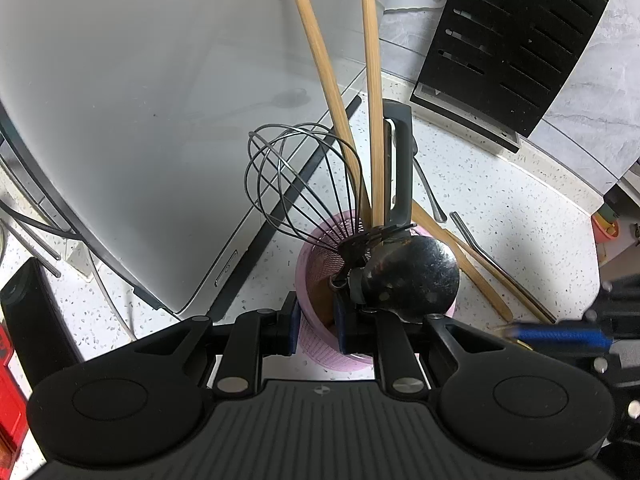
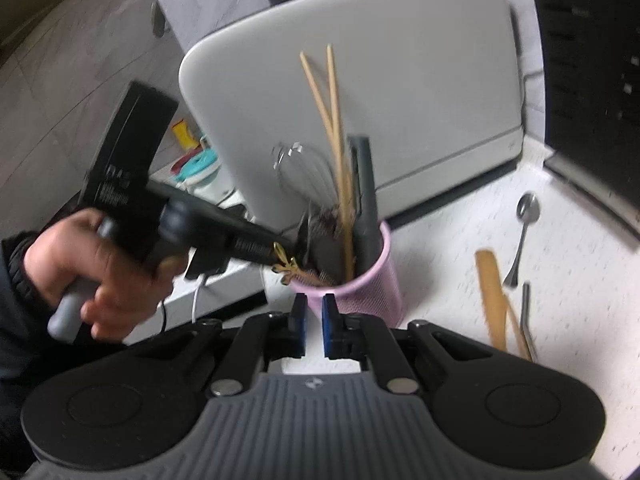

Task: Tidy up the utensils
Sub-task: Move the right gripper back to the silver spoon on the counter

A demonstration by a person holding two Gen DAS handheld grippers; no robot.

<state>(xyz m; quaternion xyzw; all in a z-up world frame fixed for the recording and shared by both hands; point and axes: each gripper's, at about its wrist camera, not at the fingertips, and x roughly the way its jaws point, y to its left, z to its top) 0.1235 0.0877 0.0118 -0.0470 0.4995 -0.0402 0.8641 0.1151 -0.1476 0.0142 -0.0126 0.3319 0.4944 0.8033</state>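
A pink mesh cup (image 1: 320, 344) (image 2: 372, 292) stands on the speckled counter. It holds a wire whisk (image 1: 296, 184), two long chopsticks (image 1: 372, 100) (image 2: 334, 120), a shiny ladle (image 1: 416, 276) and a grey-handled tool (image 1: 402, 160). My left gripper (image 1: 317, 326) (image 2: 294, 258) is shut on the cup's near rim, one pad outside the wall and one inside. My right gripper (image 2: 314, 320) hovers just in front of the cup, shut, with nothing between its blue pads. It shows blurred at the right edge of the left wrist view (image 1: 520, 334).
Right of the cup lie a wooden spatula (image 2: 492, 300), a metal spoon (image 2: 526, 208) and a thin metal piece (image 2: 526, 320). A large pale grey appliance (image 2: 400, 80) stands behind the cup, and a black knife block (image 1: 512, 40) at the back right. A person's hand (image 2: 100, 264) holds the left gripper.
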